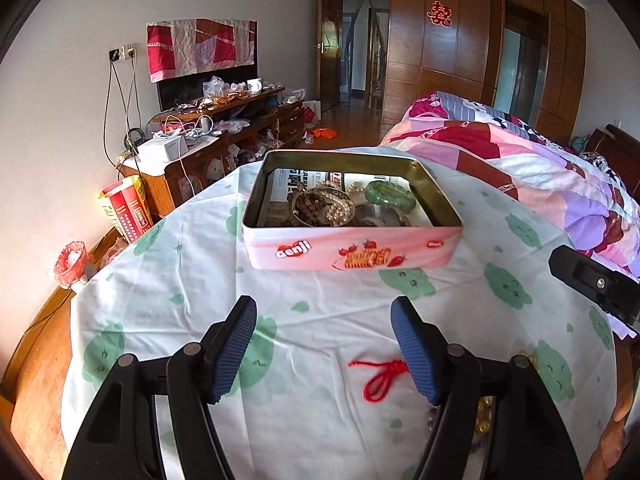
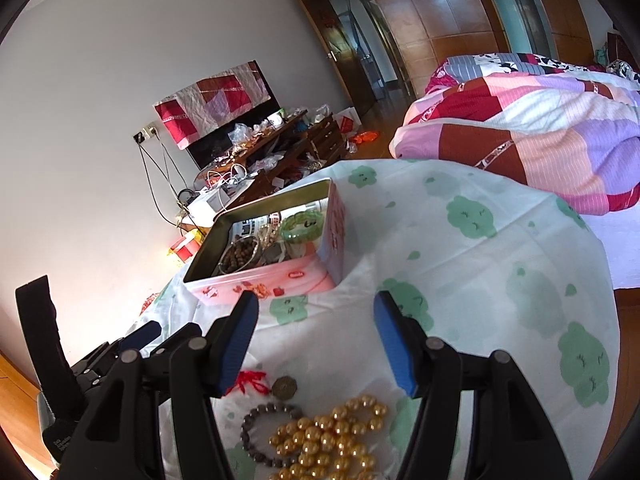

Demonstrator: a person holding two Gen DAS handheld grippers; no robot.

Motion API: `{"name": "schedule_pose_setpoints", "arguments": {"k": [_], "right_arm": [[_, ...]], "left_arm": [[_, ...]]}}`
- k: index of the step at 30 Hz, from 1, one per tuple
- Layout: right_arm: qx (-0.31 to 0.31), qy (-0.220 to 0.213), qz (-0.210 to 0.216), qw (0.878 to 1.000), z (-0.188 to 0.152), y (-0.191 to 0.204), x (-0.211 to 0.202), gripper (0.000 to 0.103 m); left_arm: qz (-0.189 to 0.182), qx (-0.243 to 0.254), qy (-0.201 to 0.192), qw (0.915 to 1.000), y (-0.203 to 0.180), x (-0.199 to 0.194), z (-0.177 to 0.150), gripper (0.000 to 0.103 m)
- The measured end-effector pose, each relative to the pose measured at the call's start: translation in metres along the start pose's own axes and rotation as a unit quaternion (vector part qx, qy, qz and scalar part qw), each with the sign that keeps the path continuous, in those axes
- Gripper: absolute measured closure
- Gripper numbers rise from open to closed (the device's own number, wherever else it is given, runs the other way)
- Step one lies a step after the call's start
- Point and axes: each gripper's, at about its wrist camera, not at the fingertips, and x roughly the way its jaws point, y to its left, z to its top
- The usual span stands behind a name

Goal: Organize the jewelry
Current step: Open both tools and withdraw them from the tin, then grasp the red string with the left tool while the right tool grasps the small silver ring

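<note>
Both hand-held grippers hang low over the counter, which is covered with a white cloth with green tree prints. The left hand-held gripper points forward at the pink rectangular metal tin, its blue padded fingers spread wide apart and holding nothing. The right hand-held gripper is also released, its fingers apart and empty, and it points toward the right corner of the tin.

The tin stands open near the far edge of the counter. In the left view its long axis runs from left to right, with the long printed side facing the gripper. Inside it lie a green jade bangle, a brown wooden bead bracelet and a white pearl strand, on printed paper.

On the cloth near the grippers lies a red knotted cord, just beside the right finger of the left gripper. Under the right gripper there are a pile of golden round beads, a dark grey bead bracelet touching that pile, and a round bronze pendant beside the red cord.
</note>
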Motion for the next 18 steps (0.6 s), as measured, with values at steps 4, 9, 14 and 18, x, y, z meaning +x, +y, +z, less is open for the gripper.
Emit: {"name": "schedule_pose_setpoints", "arguments": {"k": [4, 9, 14, 18], "right_arm": [[-0.001, -0.001, -0.001, 1.000, -0.004, -0.001, -0.006, 0.040], [-0.001, -0.004, -0.007, 1.000, -0.008, -0.005, -0.013, 0.040], [0.000, 0.003, -0.014, 1.000, -0.014, -0.013, -0.015, 0.040], [0.007, 0.012, -0.019, 1.000, -0.020, -0.021, -0.015, 0.040]], "left_arm": [[-0.001, 0.002, 0.004, 1.0000, 0.001, -0.004, -0.007, 0.033], [-0.007, -0.008, 0.017, 0.9998, 0.015, -0.005, -0.019, 0.033], [-0.030, -0.020, 0.029, 0.9990, 0.024, -0.005, -0.028, 0.033], [-0.041, -0.003, 0.026, 0.9988, 0.017, -0.006, -0.027, 0.033]]}}
